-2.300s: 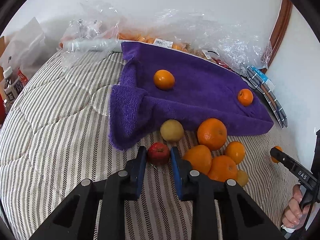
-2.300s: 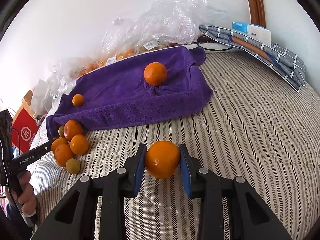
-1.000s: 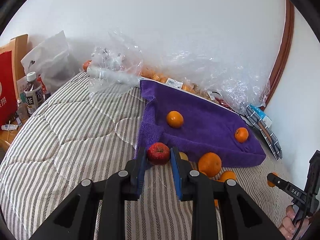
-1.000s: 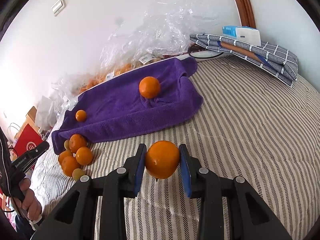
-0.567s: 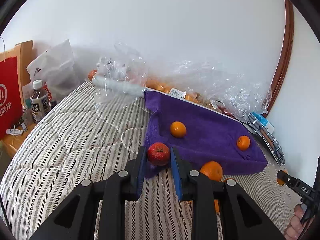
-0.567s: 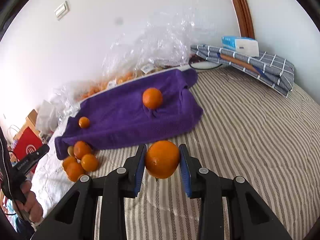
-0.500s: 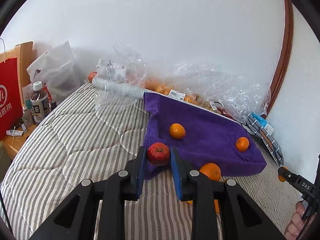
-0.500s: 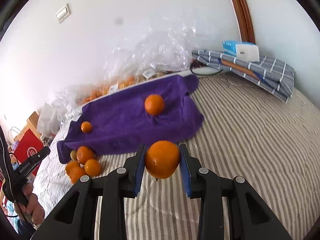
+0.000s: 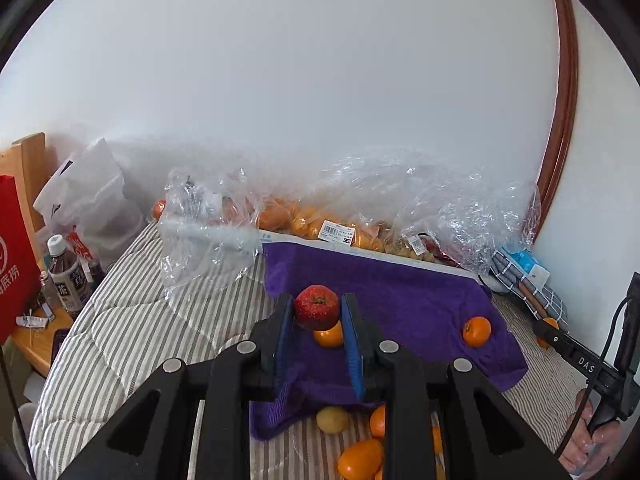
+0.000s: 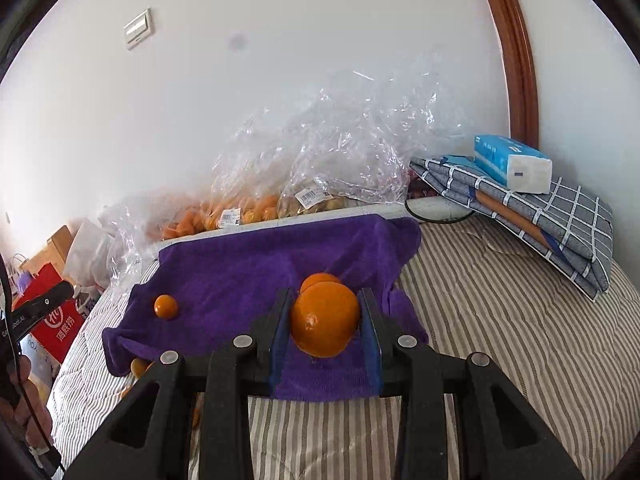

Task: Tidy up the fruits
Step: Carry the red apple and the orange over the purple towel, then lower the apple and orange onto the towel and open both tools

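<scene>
My left gripper (image 9: pixel 317 312) is shut on a red apple (image 9: pixel 317 306) and holds it in the air over the near left part of the purple towel (image 9: pixel 400 300). Two oranges lie on the towel, one (image 9: pixel 328 335) just behind the apple and one (image 9: pixel 476 331) at the right. My right gripper (image 10: pixel 325 320) is shut on a large orange (image 10: pixel 325 318), held above the towel's near edge (image 10: pixel 248 276). An orange (image 10: pixel 317 279) peeks out behind it and a small orange (image 10: pixel 166 306) lies at the left. Loose fruit (image 9: pixel 360 456) lies on the bed below the towel.
Clear plastic bags of fruit (image 9: pixel 320 224) line the wall behind the towel. Folded checked cloth with a tissue pack (image 10: pixel 516 168) sits at the right. A red bag (image 9: pixel 12 256), bottles (image 9: pixel 66 280) and a white bag (image 9: pixel 88 204) stand left of the striped bed (image 9: pixel 132 332).
Both grippers have risen and moved forward over the purple towel, each still holding its fruit. The loose fruit pile now lies below and behind the left gripper.
</scene>
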`<state>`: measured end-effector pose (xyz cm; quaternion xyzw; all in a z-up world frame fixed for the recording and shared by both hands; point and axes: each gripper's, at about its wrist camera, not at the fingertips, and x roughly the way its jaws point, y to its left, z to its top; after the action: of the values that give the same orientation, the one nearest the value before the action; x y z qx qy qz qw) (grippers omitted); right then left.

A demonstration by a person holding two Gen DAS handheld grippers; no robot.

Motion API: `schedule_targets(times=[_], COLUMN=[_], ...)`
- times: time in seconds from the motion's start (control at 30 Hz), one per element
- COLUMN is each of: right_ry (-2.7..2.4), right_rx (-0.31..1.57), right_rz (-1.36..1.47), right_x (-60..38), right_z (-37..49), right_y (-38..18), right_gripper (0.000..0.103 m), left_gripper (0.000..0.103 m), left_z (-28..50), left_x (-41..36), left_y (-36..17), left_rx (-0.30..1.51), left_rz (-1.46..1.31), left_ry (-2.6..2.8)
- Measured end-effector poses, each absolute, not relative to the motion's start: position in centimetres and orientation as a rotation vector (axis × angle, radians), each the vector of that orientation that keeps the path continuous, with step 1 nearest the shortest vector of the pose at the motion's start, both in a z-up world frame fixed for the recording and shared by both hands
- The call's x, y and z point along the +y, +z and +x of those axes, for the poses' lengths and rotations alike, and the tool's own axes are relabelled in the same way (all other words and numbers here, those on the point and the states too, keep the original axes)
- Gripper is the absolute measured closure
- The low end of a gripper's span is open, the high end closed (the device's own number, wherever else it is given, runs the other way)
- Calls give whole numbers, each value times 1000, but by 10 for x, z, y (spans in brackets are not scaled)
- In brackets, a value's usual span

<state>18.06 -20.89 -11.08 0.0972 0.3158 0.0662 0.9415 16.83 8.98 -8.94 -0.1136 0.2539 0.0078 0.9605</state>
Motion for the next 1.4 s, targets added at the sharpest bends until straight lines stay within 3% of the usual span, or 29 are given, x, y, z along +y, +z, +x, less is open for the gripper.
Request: schedule_targets(times=[0.57, 1.4], right_ry=[108, 129], right_rx=[701, 752], right_rz=[204, 168], right_x=[-208, -195], right_z=[217, 218], right_y=[-152, -163], right_gripper=[70, 70], left_gripper=[80, 80], left_z=[227, 232], left_x=[87, 68], left_y=[-152, -164], left_rx=[668, 727], left_rz=[-271, -218], left_ry=[14, -16])
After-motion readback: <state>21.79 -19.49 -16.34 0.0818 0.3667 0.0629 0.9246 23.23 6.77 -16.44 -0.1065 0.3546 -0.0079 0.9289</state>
